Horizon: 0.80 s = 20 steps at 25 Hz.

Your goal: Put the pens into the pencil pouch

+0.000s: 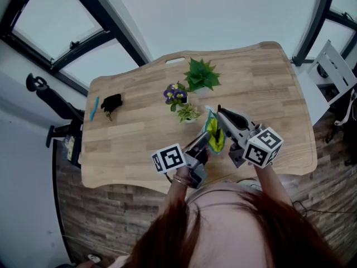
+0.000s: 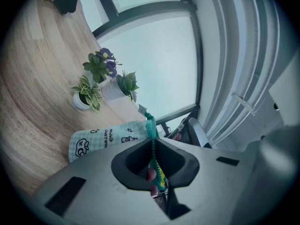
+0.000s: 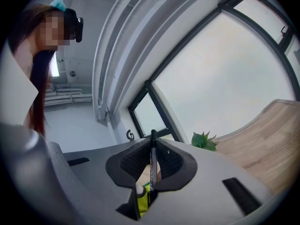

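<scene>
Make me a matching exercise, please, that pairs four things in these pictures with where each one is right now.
Things:
1. black pen
2. pencil pouch
3. purple-flowered plant
4. blue pen

Places:
A. standing in its pot near the middle of the table
B. pinched at its zipper edge by the left gripper
C. lying by the table's edge at the head view's left, beside a small black object
D. clamped in the right gripper, its end poking out past the jaws

Pairs: 1-D, 2-B, 3-A, 4-C.
</scene>
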### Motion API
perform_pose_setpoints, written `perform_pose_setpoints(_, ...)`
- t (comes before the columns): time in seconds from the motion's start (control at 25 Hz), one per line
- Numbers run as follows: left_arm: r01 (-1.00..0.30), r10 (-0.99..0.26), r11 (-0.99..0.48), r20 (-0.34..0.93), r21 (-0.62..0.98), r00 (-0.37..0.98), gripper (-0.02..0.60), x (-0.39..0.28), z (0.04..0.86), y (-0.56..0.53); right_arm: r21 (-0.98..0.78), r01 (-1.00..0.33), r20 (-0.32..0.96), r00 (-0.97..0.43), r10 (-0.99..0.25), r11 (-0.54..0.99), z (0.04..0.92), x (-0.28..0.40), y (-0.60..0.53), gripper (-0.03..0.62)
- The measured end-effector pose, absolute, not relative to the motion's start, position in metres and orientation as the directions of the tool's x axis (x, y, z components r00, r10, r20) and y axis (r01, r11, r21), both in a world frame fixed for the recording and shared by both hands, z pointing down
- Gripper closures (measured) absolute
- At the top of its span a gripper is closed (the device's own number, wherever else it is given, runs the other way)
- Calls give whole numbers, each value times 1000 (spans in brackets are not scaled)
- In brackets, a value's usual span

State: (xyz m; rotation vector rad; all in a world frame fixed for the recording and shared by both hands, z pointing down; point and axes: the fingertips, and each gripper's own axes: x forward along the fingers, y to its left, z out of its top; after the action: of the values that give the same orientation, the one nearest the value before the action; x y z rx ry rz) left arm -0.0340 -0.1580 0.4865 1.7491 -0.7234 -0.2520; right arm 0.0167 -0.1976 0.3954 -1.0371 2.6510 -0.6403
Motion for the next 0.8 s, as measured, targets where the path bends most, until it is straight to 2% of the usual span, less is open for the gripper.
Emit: perform_pose_setpoints(0.8, -363, -585, -131, 223, 923, 780, 565, -37, 495, -158, -248, -640, 224, -768, -599, 728, 446, -5, -176, 560)
